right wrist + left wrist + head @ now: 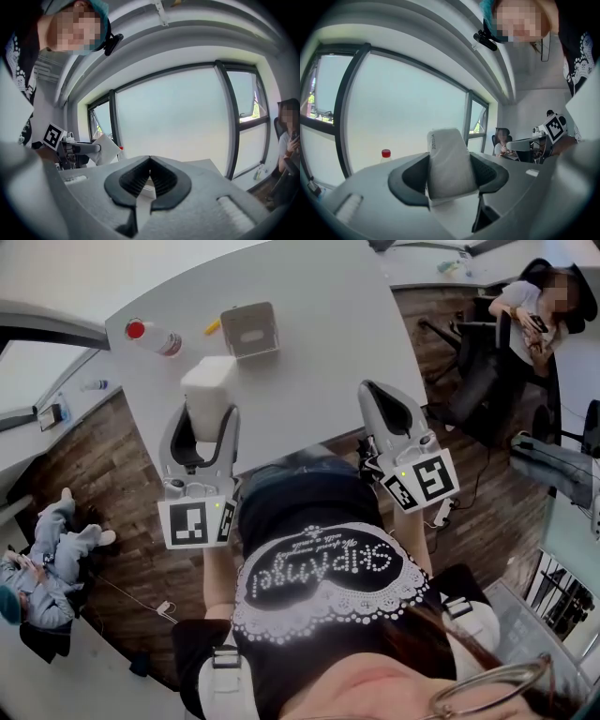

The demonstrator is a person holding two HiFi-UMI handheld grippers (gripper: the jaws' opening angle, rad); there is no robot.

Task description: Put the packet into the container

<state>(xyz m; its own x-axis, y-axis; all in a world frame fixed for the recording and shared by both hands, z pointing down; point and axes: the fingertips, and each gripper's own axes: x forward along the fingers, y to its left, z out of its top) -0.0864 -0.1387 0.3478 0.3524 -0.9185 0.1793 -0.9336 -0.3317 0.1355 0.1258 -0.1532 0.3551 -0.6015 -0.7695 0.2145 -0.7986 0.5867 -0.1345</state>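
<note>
1. Over the near left edge of the white table (319, 296), the left tongs (204, 416) grip a white packet (208, 379). Their jaws stand wide apart, one pad pressed to each side, and the packet sticks out past the tips, held above the table.
2. Over the near right edge, the right tongs (150, 161) have their jaws closed together with nothing between them.
3. Toward the far edge sits a grey box-shaped container (249, 329), beyond the packet and apart from it.
4. Near the far left corner sits a clear bottle (155, 337) with a red cap.
5. A small yellow object (213, 326) lies between the bottle and the container, just beside the container.
</note>
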